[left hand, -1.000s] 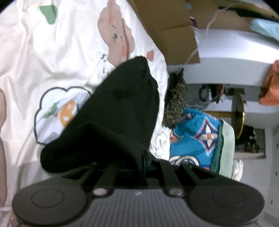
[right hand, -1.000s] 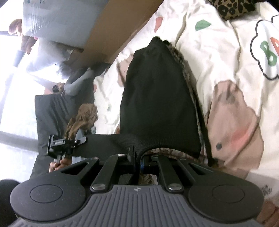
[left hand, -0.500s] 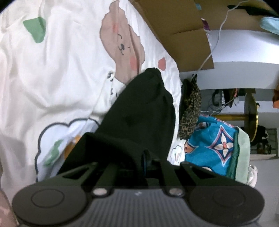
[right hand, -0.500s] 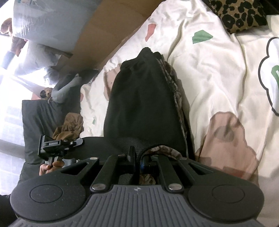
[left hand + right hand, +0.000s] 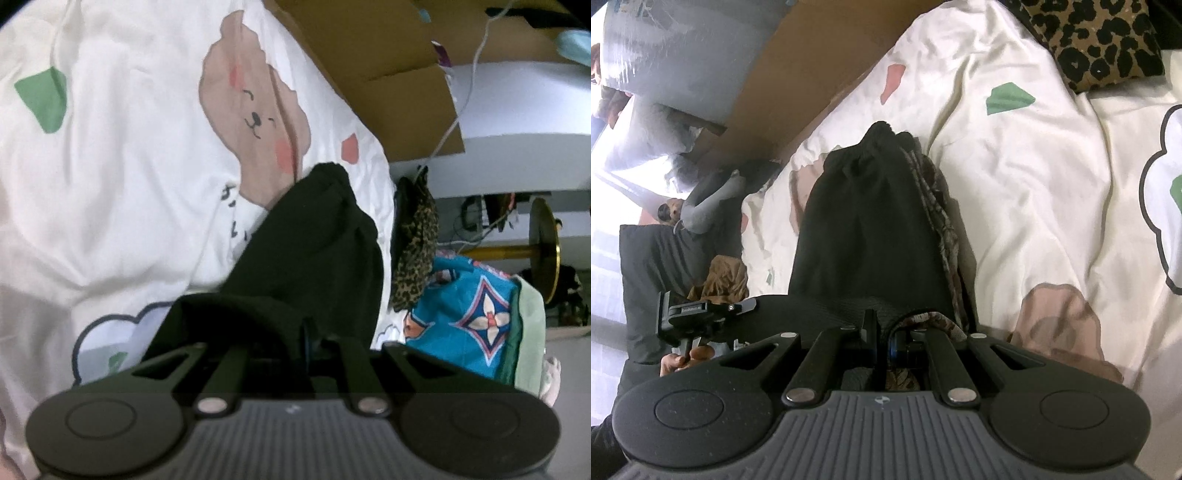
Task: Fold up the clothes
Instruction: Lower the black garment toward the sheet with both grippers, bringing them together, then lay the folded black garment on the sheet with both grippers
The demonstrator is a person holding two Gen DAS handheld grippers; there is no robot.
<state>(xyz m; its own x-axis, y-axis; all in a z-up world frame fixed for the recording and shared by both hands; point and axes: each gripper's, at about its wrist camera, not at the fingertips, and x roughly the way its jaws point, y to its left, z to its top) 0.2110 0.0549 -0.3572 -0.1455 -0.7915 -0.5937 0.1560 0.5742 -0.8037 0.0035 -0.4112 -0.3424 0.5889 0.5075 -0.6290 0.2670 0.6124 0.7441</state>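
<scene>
Two grippers are clamping one black garment (image 5: 314, 251) over a bed, and the biggest thing in either view is the white cartoon-print bedsheet (image 5: 122, 192) that is spreading under everything, with a brown bear face and green patches printed on it. Brown cardboard (image 5: 369, 55) is leaning along the far edge of the bed. The black garment is hanging down from both grippers toward the sheet, its bunched lower end lying on or just above the bear print; in the right wrist view a brown patterned lining is showing along its right edge (image 5: 938, 206). Beside the bed, a blue patterned cloth (image 5: 469, 317) is lying near a leopard-print item (image 5: 413, 240), and a leopard-print cushion (image 5: 1097, 40) is sitting at the top of the sheet in the right view. The left gripper (image 5: 314, 339) is pinching the garment's upper edge with its jaws nearly together, and the right gripper (image 5: 886, 332) is doing the same on the fabric's other corner. A hand (image 5: 683, 362) is gripping the left gripper's handle.
</scene>
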